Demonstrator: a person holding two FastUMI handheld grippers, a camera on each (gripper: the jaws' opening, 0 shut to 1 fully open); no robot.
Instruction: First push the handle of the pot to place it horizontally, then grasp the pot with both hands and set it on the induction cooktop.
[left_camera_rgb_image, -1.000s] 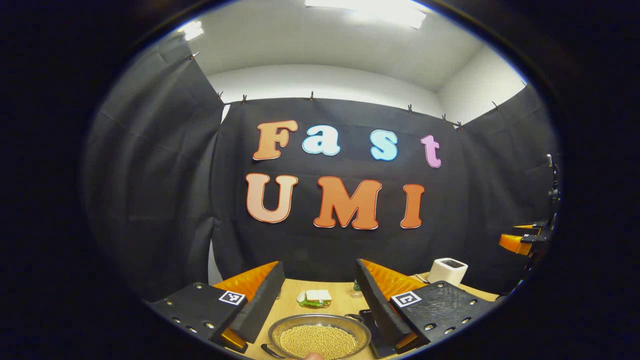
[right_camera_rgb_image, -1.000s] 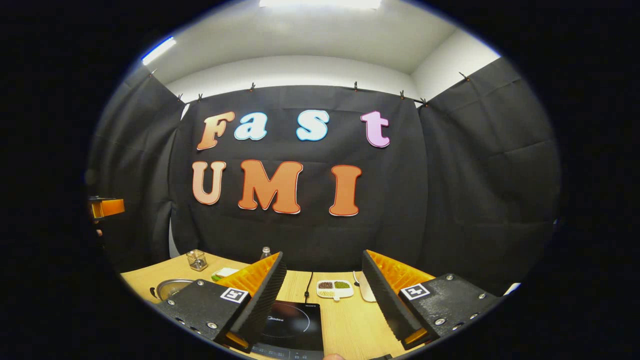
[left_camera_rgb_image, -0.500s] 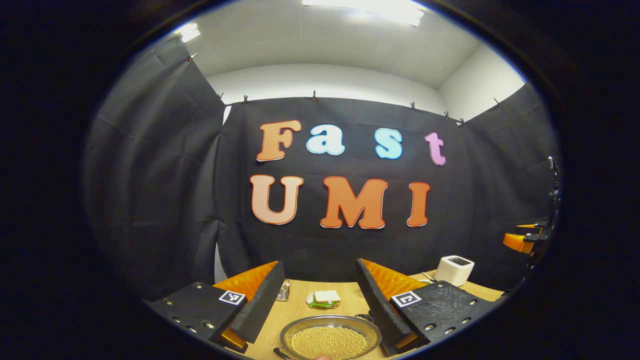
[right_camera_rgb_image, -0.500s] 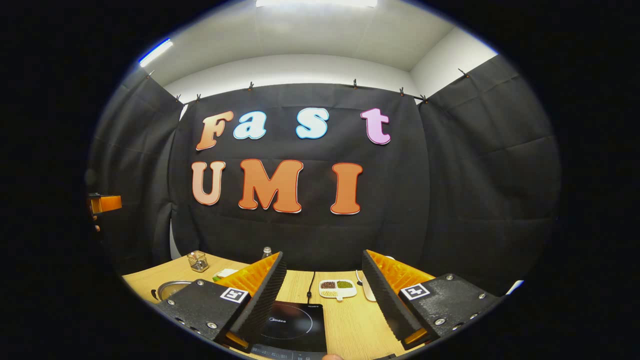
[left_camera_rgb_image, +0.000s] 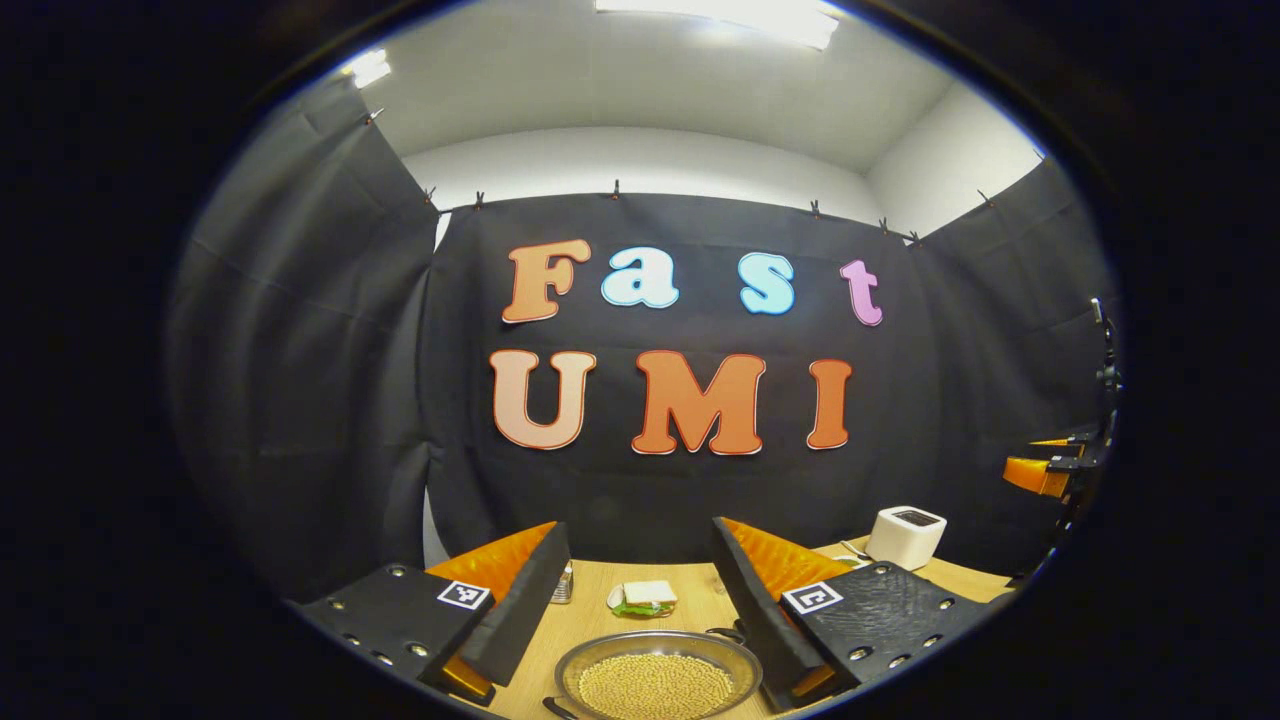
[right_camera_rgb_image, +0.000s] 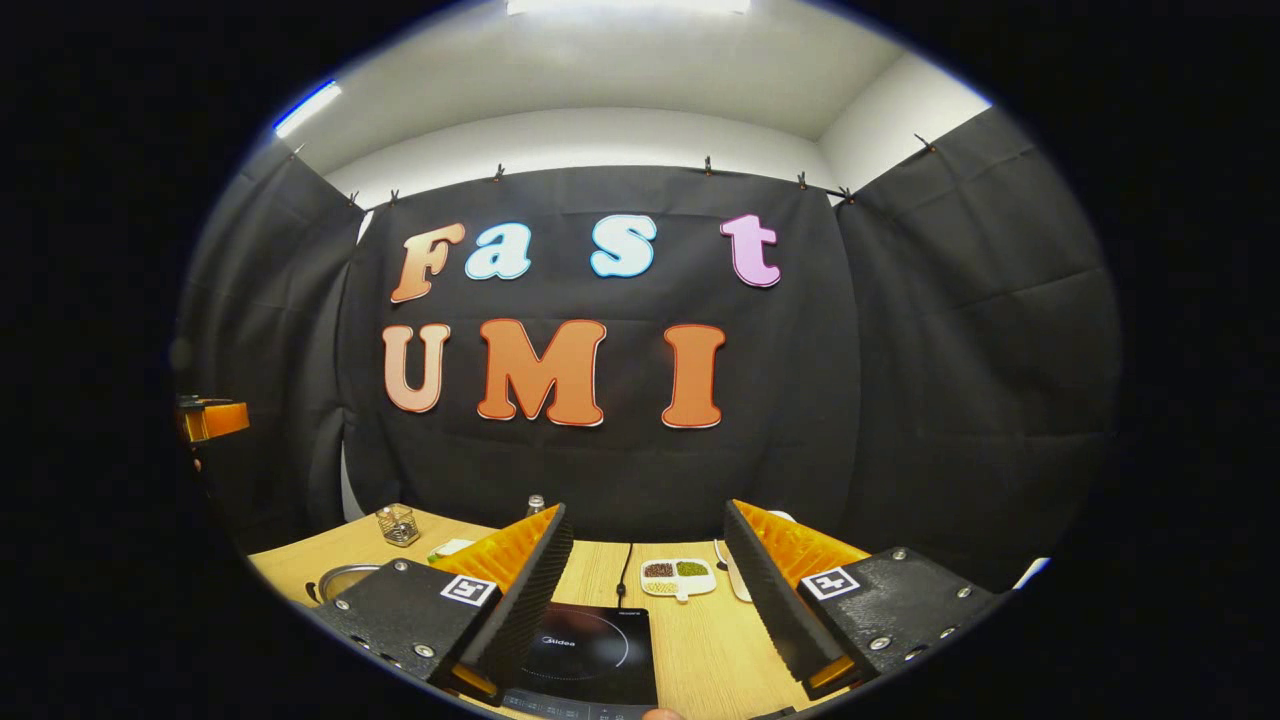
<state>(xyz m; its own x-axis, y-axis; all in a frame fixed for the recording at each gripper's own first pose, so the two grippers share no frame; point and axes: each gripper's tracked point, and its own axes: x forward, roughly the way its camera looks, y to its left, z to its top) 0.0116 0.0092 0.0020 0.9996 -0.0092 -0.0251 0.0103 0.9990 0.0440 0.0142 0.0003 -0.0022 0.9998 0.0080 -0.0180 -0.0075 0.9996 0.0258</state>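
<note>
In the left gripper view, a steel pot (left_camera_rgb_image: 738, 668) full of pale beans sits on the wooden table low down, between and below my left gripper's fingers. It has a small dark handle (left_camera_rgb_image: 724, 632) at its far right and another at its near left edge. My left gripper (left_camera_rgb_image: 638, 525) is open above it and holds nothing. In the right gripper view, the black induction cooktop (right_camera_rgb_image: 590, 650) lies under my open right gripper (right_camera_rgb_image: 645, 508). The pot (right_camera_rgb_image: 343, 578) also peeks out at the left of this view, behind a finger (right_camera_rgb_image: 500, 585).
A sandwich (left_camera_rgb_image: 645, 597), a small jar (left_camera_rgb_image: 563, 584) and a white toaster (left_camera_rgb_image: 905, 537) stand behind the pot. Beyond the cooktop lie its cable (right_camera_rgb_image: 622, 568), a divided dish of beans (right_camera_rgb_image: 675, 576), a glass jar (right_camera_rgb_image: 398, 523) and a bottle (right_camera_rgb_image: 536, 503).
The left gripper view has shifted a little, so the pot and sandwich sit slightly farther right. The right gripper has hardly moved. Both stay open.
</note>
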